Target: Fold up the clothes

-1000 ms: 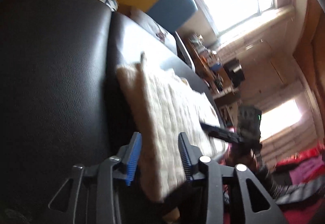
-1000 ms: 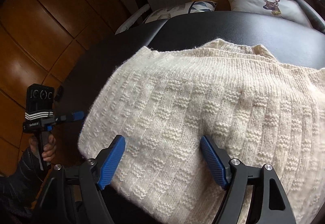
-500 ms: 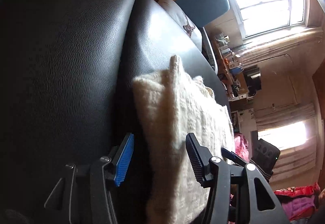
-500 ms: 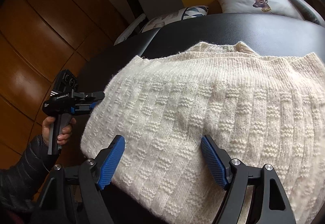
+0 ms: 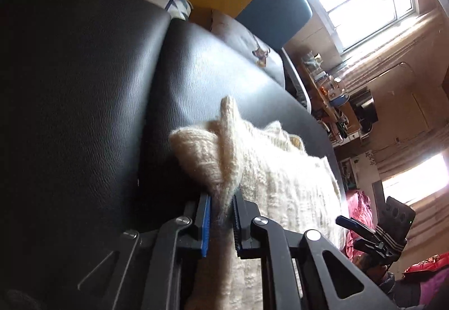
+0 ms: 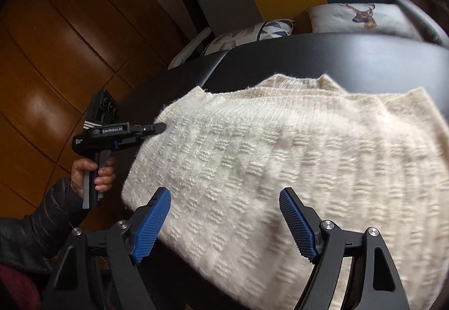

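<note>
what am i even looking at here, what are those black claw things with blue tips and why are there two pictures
They are two handheld grippers; a person squeezes one in each hand, and each carries a camera looking along its fingers. One picture comes from each.

In the left camera's picture, the left gripper is pinched shut on the edge of a cream knitted sweater lying on a black padded surface.

In the right camera's picture, the right gripper is open above the same sweater, holding nothing. At the side you see the left gripper from outside, gripped by the person's hand.
</note>
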{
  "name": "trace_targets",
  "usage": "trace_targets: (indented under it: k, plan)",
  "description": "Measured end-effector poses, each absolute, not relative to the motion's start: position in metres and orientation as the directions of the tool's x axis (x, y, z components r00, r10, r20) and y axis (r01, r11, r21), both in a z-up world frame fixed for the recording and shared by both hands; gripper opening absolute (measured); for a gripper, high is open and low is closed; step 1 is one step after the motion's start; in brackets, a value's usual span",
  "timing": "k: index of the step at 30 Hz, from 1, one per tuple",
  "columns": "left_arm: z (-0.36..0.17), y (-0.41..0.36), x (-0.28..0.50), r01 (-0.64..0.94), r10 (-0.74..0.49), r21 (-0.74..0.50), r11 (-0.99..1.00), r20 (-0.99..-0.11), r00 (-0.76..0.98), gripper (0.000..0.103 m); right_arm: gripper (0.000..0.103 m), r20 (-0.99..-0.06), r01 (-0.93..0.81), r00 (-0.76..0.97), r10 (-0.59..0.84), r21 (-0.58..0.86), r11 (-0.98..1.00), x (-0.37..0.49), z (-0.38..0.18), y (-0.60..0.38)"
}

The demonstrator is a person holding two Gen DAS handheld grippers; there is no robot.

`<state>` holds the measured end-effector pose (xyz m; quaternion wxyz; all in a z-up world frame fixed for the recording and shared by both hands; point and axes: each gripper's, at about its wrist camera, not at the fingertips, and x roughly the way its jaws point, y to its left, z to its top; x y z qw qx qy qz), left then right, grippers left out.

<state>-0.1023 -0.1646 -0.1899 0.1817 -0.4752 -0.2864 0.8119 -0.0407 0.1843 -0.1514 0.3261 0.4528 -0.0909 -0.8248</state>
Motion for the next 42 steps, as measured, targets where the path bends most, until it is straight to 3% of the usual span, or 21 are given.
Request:
trace_targets:
  k: [2, 8, 18, 29, 42]
  plan:
    - [-0.182, -0.171, -0.110, -0.019, 0.551, -0.625, -0.781, -0.673, -0.493, 0.012, 0.079, -0.715, 0.467, -0.400, -0.574, 0.379, -0.799, -0.041, -0.134, 0.208]
    - [-0.164, -0.187, -0.127, 0.001, 0.501, -0.578, -0.816, -0.709, -0.496, 0.012, 0.061, -0.813, 0.502, -0.371, -0.449, 0.230, -0.833, -0.057, -0.123, 0.243]
    - [-0.144, -0.187, -0.123, -0.016, 0.538, -0.608, -0.794, -0.690, -0.484, 0.012, 0.060, -0.943, 0.603, -0.218, -0.251, 0.072, -0.794, -0.089, -0.178, 0.241]
    - [-0.082, -0.135, -0.102, -0.099, 0.715, -0.795, -0.599, -0.475, -0.514, 0.012, 0.063, -0.928, 0.565, -0.245, -0.281, 0.099, -0.819, -0.083, -0.194, 0.257]
    - [-0.066, 0.018, -0.125, -0.081, 0.808, -0.887, -0.454, -0.371, -0.458, 0.011, 0.065, -0.891, 0.515, -0.305, -0.336, 0.142, -0.845, -0.071, -0.195, 0.282]
